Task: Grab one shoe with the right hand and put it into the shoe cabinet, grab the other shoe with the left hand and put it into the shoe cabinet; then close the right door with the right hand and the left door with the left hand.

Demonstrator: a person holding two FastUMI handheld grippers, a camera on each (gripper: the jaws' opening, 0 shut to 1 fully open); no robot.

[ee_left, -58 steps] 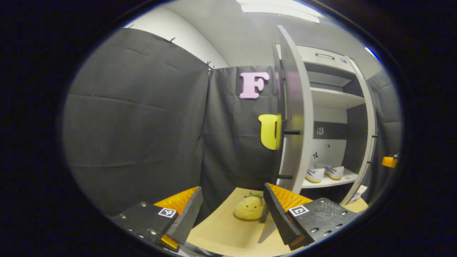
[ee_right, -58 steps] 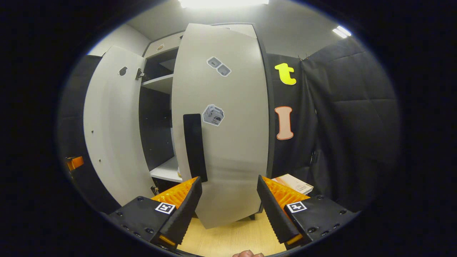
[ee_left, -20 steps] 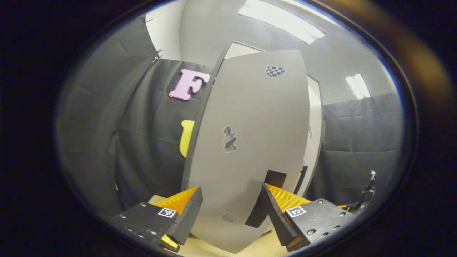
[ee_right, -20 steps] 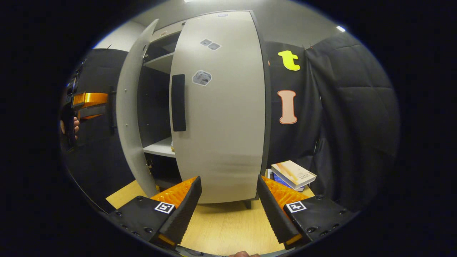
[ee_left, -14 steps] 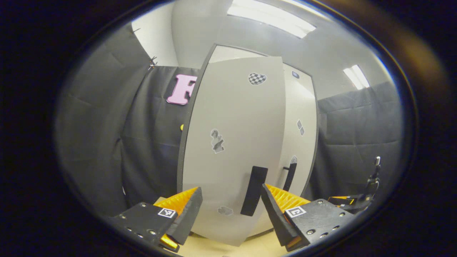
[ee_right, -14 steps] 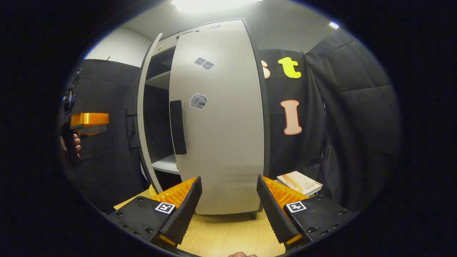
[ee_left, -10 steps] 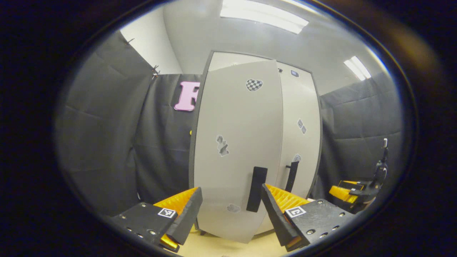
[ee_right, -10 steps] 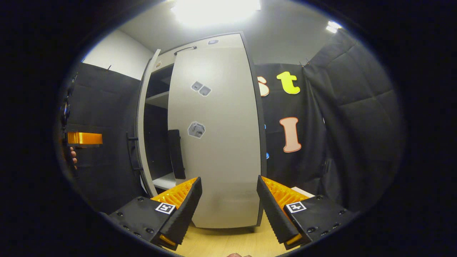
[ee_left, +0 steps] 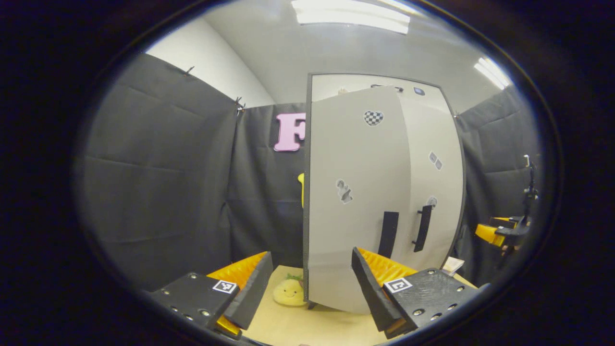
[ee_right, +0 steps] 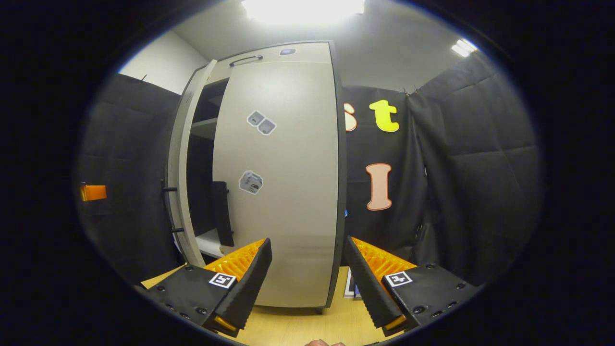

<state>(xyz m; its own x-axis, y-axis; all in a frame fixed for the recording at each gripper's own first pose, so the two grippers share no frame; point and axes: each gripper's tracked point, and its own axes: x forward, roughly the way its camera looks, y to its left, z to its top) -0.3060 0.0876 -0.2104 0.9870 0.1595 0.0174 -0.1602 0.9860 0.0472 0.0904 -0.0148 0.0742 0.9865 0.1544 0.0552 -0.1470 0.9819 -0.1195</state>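
The pale grey shoe cabinet (ee_left: 355,84) stands on a wooden table. Its right door (ee_right: 283,192) lies flat against the frame. Its left door (ee_left: 353,192) hangs slightly ajar, and in the right gripper view this left door (ee_right: 185,178) leaves a dark gap onto a white shelf (ee_right: 209,242). The shoes are hidden behind the doors. My left gripper (ee_left: 310,288) is open, a short way back from the left door and touching nothing. My right gripper (ee_right: 307,283) is open too, in front of the right door, apart from it.
A yellow plush toy (ee_left: 288,292) lies on the table (ee_left: 288,322) by the cabinet's left foot. Books (ee_right: 353,288) lie at the cabinet's right foot. The right gripper (ee_left: 499,233) shows far right in the left gripper view. Black cloth walls close in on both sides.
The left door has swung from wide open to almost shut, hiding the shoes. My left gripper has drawn back from it. The right door stays shut, with my right gripper pulled slightly away.
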